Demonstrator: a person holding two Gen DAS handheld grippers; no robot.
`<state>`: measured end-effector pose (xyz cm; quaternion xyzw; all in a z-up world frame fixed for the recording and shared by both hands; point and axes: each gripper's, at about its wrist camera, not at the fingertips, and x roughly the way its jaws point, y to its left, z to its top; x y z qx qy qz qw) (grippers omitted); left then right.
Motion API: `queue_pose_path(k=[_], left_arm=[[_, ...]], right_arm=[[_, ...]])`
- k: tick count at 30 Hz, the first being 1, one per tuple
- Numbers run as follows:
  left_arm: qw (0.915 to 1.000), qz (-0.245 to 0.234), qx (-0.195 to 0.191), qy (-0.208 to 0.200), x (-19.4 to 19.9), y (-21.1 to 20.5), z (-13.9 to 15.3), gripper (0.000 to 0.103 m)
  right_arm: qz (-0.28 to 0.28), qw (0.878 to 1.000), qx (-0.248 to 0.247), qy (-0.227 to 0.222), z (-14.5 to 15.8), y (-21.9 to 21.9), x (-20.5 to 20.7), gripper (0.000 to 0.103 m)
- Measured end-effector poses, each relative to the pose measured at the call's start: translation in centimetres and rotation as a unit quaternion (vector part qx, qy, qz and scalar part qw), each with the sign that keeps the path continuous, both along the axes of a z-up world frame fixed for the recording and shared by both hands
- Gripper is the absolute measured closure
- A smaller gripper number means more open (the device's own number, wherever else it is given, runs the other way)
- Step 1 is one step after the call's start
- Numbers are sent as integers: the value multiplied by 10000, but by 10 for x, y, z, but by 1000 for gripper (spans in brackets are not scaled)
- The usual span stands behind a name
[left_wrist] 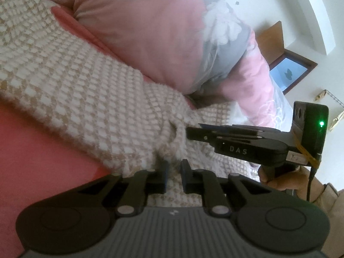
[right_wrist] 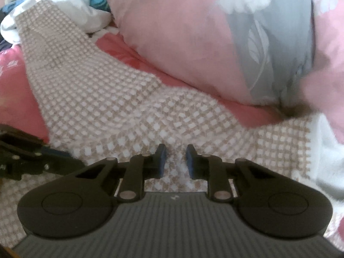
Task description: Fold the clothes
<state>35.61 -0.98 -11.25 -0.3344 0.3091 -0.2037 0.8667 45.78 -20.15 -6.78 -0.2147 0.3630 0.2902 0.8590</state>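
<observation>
The right gripper (right_wrist: 174,161) points down at a beige-and-white checked garment (right_wrist: 103,99), fabric bunched between its narrowly parted jaws; the left gripper (right_wrist: 32,159) lies to its left. A pink floral pillow (right_wrist: 182,32) sits ahead; red bedding (right_wrist: 13,90) shows beneath.

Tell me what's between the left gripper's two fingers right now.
A bunched fold of the checked garment sits between the left gripper fingers, seen in the left wrist view.

Two grippers — left gripper (left_wrist: 174,172), right gripper (right_wrist: 175,161) — one checked garment (left_wrist: 86,90), one pillow (left_wrist: 139,32) (pink).
</observation>
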Motion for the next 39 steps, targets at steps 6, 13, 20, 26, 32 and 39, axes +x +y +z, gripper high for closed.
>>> queue_pose_path(k=[6,13,20,26,32,39], left_arm=[[9987,184,204,-424,-16,2,12,85],[9936,492,308,-971,-32,6,24,85],[9918,-92,367,-1218,-28,-10,31,82],[9988,-237,174,-398,-4,-9,13,83],[9992,-288,96,-261,2,-9,4,84],[9993,-288,34,-245,2,-9,1,84]], right_arm=[[-418,9985,50,-362,15,-3,-12,67],[-1466,9822,978,-657,49,-45,-39,69],[-2810,9429,1721,-475,46,-123,-74,70],[-3698,9079,1974,-8,15,-181,-56,70],[-4257,8850,1881,95,-23,-212,3,73],[-5034,8323,2311,-225,-2,-257,-12,71]])
